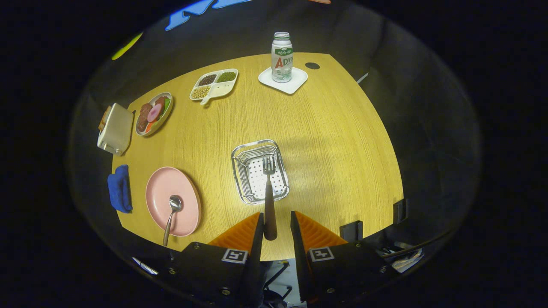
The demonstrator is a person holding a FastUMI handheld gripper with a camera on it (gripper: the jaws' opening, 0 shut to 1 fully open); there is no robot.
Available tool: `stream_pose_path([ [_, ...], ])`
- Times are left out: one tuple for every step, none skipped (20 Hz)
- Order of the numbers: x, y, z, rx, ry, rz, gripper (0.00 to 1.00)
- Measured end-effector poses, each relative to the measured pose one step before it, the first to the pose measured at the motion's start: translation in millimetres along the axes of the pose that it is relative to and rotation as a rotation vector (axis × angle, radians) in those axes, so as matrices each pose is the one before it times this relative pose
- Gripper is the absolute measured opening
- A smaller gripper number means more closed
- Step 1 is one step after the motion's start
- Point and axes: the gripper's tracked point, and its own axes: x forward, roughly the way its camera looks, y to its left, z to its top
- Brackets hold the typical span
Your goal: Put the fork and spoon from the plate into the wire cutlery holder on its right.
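Fork [269, 188] sat in the lower centre of the frame, its dark handle rising between the two fingers of the gripper [276, 224] and its tines pointing out over the wire cutlery holder [239, 171]. The handle lay against the left finger [258, 226], but a clear gap stood between it and the right finger [294, 226], so the fingers were apart rather than clamped on it. The holder (a shiny rectangular basket with a perforated floor) rested on the wooden table [342, 141] just ahead of the fingers, in the middle of the frame.

To the left of the holder, in the lower left of the frame, lay the pink plate [165, 184]. The spoon [171, 216] rested on it, bowl near the plate's middle, handle running past the near rim and off the plate.

Just left of the plate was a folded blue cloth [119, 188]. Higher up on the left stood a cream-coloured toaster [114, 129], and beside it an oval dish of sliced food [154, 113]. Further toward the upper centre sat a white divided tray [214, 84] holding beans in its compartments. At the top centre a bottle [282, 57] stood upright on a white square coaster [295, 83], with a small dark round spot [312, 66] on the table near its right.
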Motion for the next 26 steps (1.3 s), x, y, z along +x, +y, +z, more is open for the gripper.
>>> stream_pose_path([
  [-5.65,1.83,1.64,0.00685,-0.02725,-0.00301,0.38],
  [-7.51,1.97,3.61,0.00824,-0.03457,-0.00067,0.38],
  [-6.80,1.64,4.11,0.00943,-0.04270,-0.00780,0.38],
  [-8.76,3.06,4.36,0.00942,-0.04448,-0.00326,0.38],
  [-8.05,4.05,3.33,0.01162,-0.04768,-0.00577,0.38],
  [-8.52,4.58,4.19,0.00934,-0.04505,-0.00135,0.38],
  [-8.02,7.05,1.63,0.00927,-0.04160,-0.00036,0.38],
  [-7.49,8.39,1.87,0.00731,-0.03969,0.00477,0.38],
  [-6.30,9.08,-0.09,-0.00283,-0.03642,0.00498,0.38],
  [-6.27,11.74,-1.18,-0.00260,-0.03016,0.00953,0.38],
  [-5.51,15.85,-3.56,-0.00197,-0.02411,0.02059,0.38],
  [-3.73,15.54,-2.51,0.00150,-0.02177,0.01980,0.38],
  [-2.15,15.62,-3.49,0.00529,-0.02117,0.02327,0.38],
  [0.44,15.54,-4.79,0.00272,-0.01493,0.01645,0.38],
  [2.97,14.51,-6.59,0.00255,-0.00838,0.01702,0.38],
  [3.96,15.03,-9.11,-0.00259,0.01175,0.02045,0.38],
  [5.99,15.81,-12.60,-0.00309,0.02409,0.02563,0.38],
  [6.46,13.96,-9.70,0.00042,0.02084,0.02040,0.38],
  [8.31,10.61,-7.87,0.00130,0.02012,0.01592,0.38],
  [7.40,9.01,-7.07,-0.00020,0.01657,0.00753,0.38],
  [7.67,7.92,-7.46,0.00297,0.01366,0.00666,0.38],
  [6.53,8.38,-6.96,0.00885,0.01347,0.00659,0.38],
  [6.93,8.62,-8.31,0.00927,0.01721,0.00675,0.38],
  [7.22,6.88,-8.55,0.00840,0.01854,0.00063,0.38],
  [6.71,7.05,-8.72,0.00692,0.01909,0.00040,0.38],
  [6.63,5.34,-7.82,0.00733,0.01612,-0.00212,0.38],
])
